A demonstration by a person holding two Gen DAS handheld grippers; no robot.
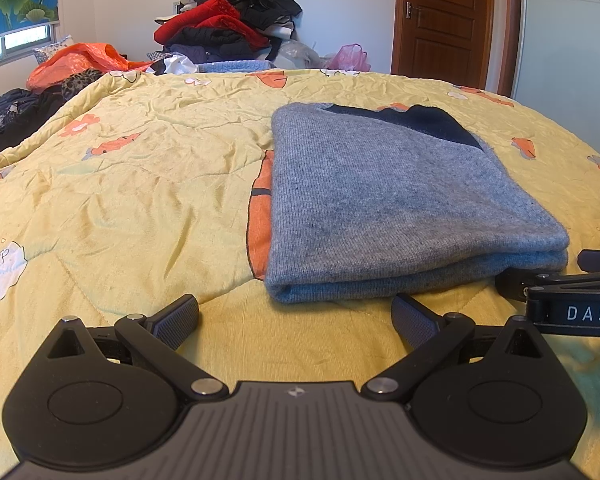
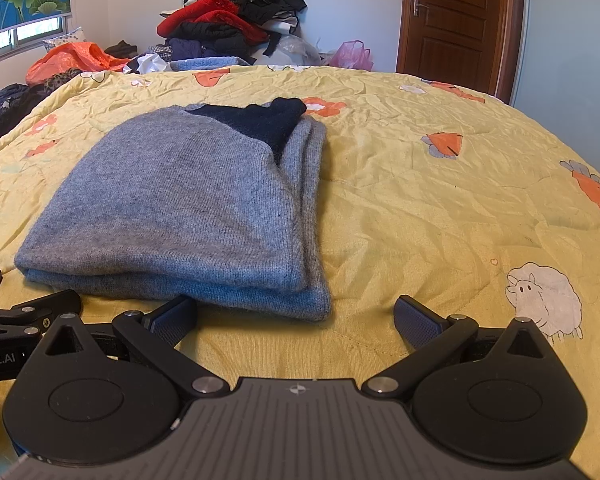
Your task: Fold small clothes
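Note:
A grey knitted sweater (image 1: 388, 208) with a dark navy part at its far end lies folded in a flat stack on the yellow quilt (image 1: 120, 184). It also shows in the right wrist view (image 2: 180, 208). My left gripper (image 1: 296, 316) is open and empty, just in front of the sweater's near left edge. My right gripper (image 2: 296, 316) is open and empty, just in front of the sweater's near right corner. The right gripper also shows at the right edge of the left wrist view (image 1: 560, 284); the left one shows at the left edge of the right wrist view (image 2: 24, 312).
A pile of red, black and dark clothes (image 1: 228, 20) stands past the far edge of the bed. An orange plastic bag (image 1: 76, 60) and dark garments (image 1: 12, 112) lie at the far left. A pink bag (image 1: 350, 58) and a brown door (image 1: 444, 20) are at the back right.

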